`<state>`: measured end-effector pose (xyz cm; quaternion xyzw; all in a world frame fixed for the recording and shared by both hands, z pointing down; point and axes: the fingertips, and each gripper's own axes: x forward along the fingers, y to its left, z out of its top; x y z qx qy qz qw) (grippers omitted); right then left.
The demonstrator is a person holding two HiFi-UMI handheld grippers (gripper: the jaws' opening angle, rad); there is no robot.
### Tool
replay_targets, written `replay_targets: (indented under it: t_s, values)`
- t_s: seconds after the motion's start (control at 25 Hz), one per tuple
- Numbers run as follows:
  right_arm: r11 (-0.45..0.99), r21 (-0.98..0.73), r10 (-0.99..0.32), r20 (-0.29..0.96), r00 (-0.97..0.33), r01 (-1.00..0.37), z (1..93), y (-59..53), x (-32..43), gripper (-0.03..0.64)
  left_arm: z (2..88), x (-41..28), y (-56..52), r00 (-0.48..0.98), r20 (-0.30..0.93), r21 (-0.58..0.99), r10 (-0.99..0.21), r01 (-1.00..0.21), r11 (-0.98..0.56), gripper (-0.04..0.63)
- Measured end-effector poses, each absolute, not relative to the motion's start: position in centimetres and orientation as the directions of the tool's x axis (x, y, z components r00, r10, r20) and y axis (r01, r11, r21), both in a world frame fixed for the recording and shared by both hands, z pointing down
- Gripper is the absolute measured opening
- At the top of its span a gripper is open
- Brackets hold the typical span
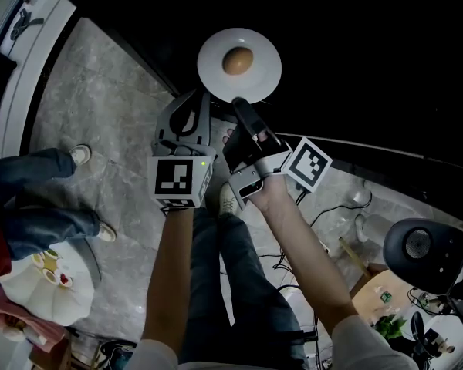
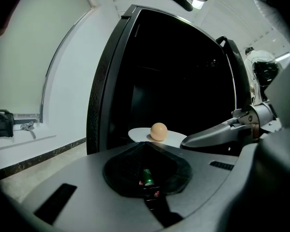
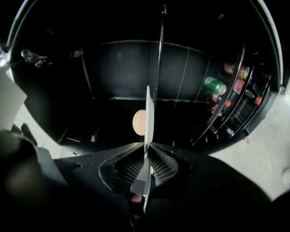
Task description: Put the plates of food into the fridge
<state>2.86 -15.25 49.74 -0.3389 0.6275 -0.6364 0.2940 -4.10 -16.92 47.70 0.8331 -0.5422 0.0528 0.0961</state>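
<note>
Seemingly plate point(image 3: 148, 105) rim between right jaws.

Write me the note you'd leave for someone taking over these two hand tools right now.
Right tongs: shut on the rim of the white plate, which is roughly level and carries one round tan piece of food.
Left tongs: shut, holding nothing, just beside the plate.
Fridge: open and dark inside, with cans on its door shelves.
Done: the plate is lifted and at the fridge opening.
Left: it is not yet on a shelf. Set it down inside, then release.
</note>
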Motion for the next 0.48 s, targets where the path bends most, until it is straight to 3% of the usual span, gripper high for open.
replay_targets:
  t_s: [0.48]
  values:
    - [-0.041,-0.999,-0.816,0.035,-0.576,-0.003,50.0,-16.7,2.7,0.023,47.7,-4.1,-17.1,0.412,0.185,0.102,-0.892,-0.911,-0.400,0.006]
